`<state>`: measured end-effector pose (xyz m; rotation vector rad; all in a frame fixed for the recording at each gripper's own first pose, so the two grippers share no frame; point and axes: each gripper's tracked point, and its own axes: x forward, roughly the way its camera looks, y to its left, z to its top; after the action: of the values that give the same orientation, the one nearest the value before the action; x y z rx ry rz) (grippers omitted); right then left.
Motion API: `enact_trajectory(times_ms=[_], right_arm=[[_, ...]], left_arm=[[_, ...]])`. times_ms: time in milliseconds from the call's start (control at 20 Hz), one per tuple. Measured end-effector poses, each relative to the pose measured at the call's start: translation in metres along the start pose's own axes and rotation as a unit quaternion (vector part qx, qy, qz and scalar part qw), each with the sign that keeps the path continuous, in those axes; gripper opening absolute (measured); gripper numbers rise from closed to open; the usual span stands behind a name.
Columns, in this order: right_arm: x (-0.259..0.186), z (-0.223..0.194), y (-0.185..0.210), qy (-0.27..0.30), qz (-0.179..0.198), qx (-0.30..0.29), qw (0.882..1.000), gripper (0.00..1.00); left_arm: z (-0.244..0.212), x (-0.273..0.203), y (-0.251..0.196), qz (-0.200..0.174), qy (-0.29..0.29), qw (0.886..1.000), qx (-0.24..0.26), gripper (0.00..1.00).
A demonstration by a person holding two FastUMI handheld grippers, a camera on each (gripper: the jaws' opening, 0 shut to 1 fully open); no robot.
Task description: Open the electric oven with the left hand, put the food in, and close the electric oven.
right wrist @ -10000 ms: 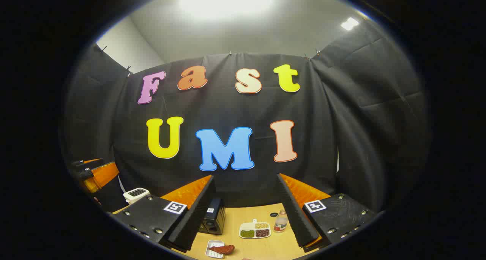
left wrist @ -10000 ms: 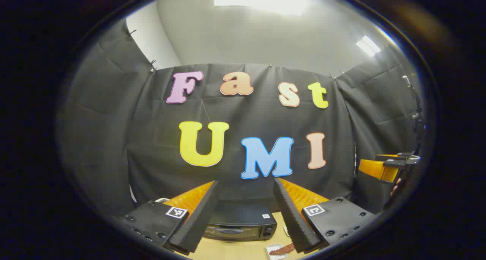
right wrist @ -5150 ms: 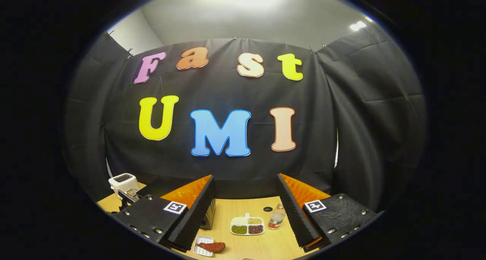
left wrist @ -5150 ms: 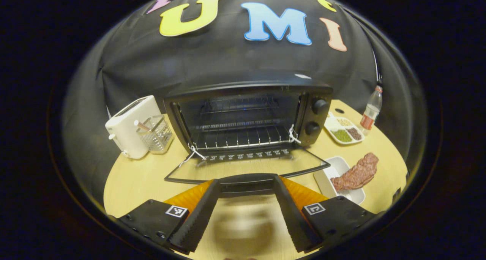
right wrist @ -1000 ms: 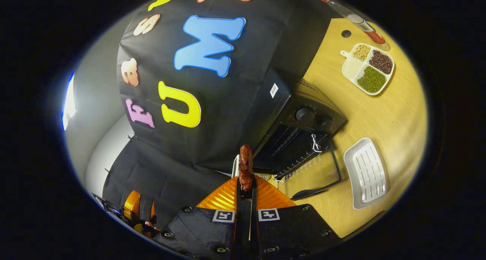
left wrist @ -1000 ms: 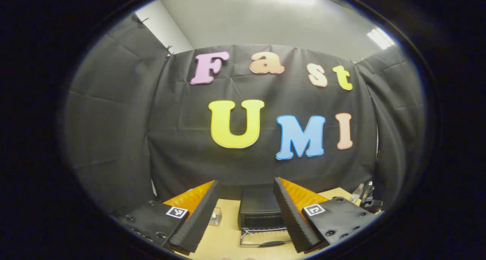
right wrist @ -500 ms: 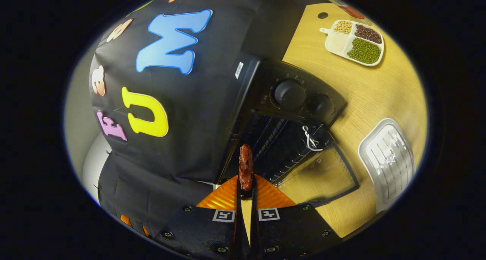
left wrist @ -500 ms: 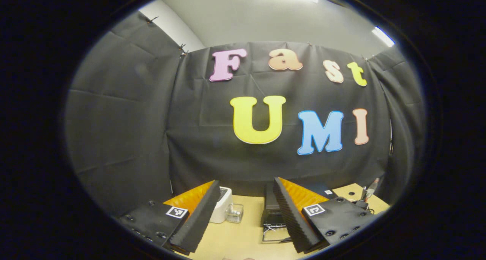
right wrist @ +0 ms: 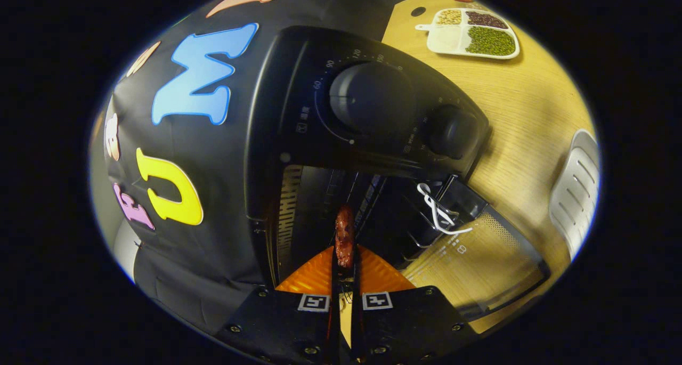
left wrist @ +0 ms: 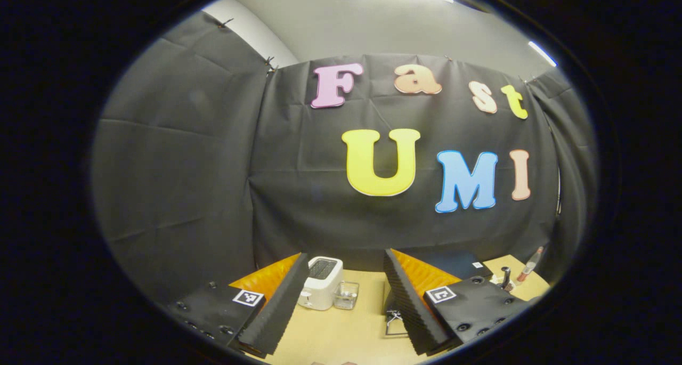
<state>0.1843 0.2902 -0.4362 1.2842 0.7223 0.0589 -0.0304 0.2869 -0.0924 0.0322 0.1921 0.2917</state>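
Note:
The black electric oven (right wrist: 298,120) looms close in the right gripper view, its two knobs (right wrist: 373,98) above the dark cavity. Its glass door (right wrist: 479,258) lies folded down, open. My right gripper (right wrist: 344,264) is shut on a reddish-brown piece of meat (right wrist: 344,234), which sticks out of the fingertips at the mouth of the cavity, in front of the wire rack. In the left gripper view my left gripper (left wrist: 345,256) is open and empty, raised and back from the table. The oven (left wrist: 455,261) is largely hidden behind its right finger, with a corner of the door (left wrist: 393,319) showing.
An empty white ribbed tray (right wrist: 578,194) lies on the wooden table (right wrist: 522,125) right of the oven door. A divided dish of beans (right wrist: 469,32) sits farther back. A white toaster (left wrist: 321,282), a small clear container (left wrist: 346,295) and a bottle (left wrist: 530,269) stand near the oven.
My right gripper has carried the meat up to the open oven, which now looks much larger. The left gripper has swung left, so the toaster has come into its middle.

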Motion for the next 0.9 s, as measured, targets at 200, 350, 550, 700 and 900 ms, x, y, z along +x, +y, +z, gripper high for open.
enact_trajectory(times_ms=[200,350,550,700,900], right_arm=[[0.015,0.004,-0.01,-0.034,-0.042,0.02,0.998,0.15],[0.016,0.004,-0.015,-0.037,-0.083,-0.002,0.996,0.15],[-0.001,0.0,-0.015,-0.022,-0.127,-0.071,0.989,0.4],[-0.02,-0.001,-0.018,-0.009,-0.148,-0.116,0.982,0.62],[-0.049,0.01,-0.003,-0.02,-0.142,-0.185,0.972,0.63]], left_arm=[[-0.01,0.006,0.007,0.003,0.01,1.0,-0.003,0.95],[-0.011,0.014,0.003,-0.006,0.011,1.0,-0.005,0.99],[-0.017,0.024,-0.006,-0.017,0.012,1.0,-0.013,0.99],[-0.019,0.035,-0.019,-0.034,0.016,0.999,-0.02,0.99],[-0.02,0.045,-0.047,-0.067,0.015,0.997,-0.021,0.99]])
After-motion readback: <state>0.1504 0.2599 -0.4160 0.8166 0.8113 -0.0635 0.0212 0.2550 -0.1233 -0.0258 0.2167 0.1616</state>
